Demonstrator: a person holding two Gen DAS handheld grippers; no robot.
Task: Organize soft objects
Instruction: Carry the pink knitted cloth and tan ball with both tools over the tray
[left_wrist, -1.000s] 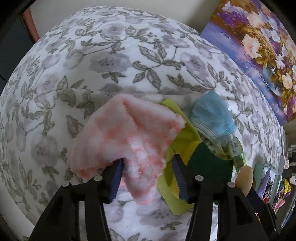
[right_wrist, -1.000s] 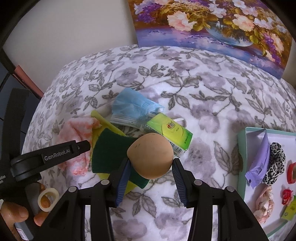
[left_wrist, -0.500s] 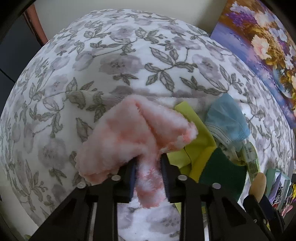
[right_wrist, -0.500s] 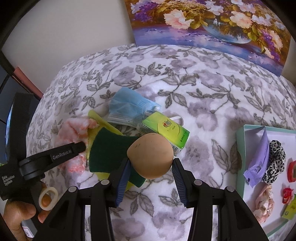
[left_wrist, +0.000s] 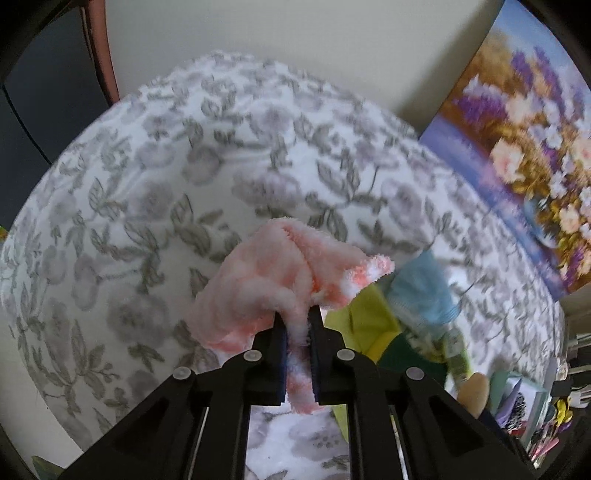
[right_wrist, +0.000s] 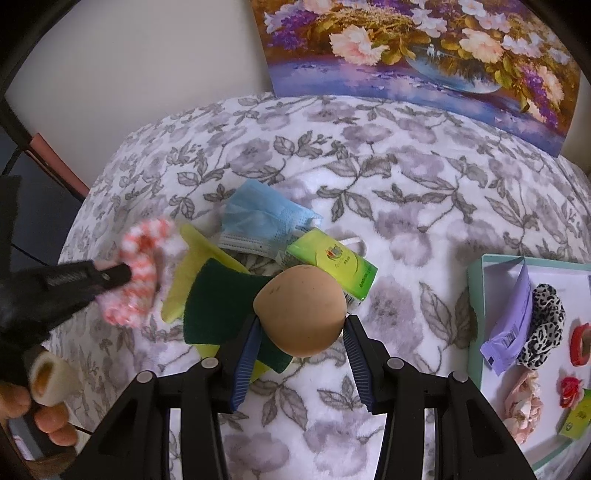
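Observation:
My left gripper (left_wrist: 297, 321) is shut on a fluffy pink and white cloth (left_wrist: 273, 280) and holds it lifted off the floral blanket (left_wrist: 147, 206). The cloth also shows in the right wrist view (right_wrist: 142, 269), pinched at the left gripper's tip. My right gripper (right_wrist: 301, 332) is shut on a tan egg-shaped sponge (right_wrist: 301, 308) above a green and yellow scouring pad (right_wrist: 218, 302). A yellow cloth (right_wrist: 195, 266), a blue face mask (right_wrist: 258, 221) and a green tissue pack (right_wrist: 332, 262) lie in a pile on the blanket.
A mint tray (right_wrist: 476, 295) at the right holds a purple packet (right_wrist: 513, 325), a leopard scrunchie (right_wrist: 546, 325) and small hair items. A flower painting (right_wrist: 424, 48) leans on the back wall. The blanket's edge drops off at the left.
My left gripper closed on the pink cloth and lifted it up off the blanket. My right gripper stayed still, holding the tan sponge.

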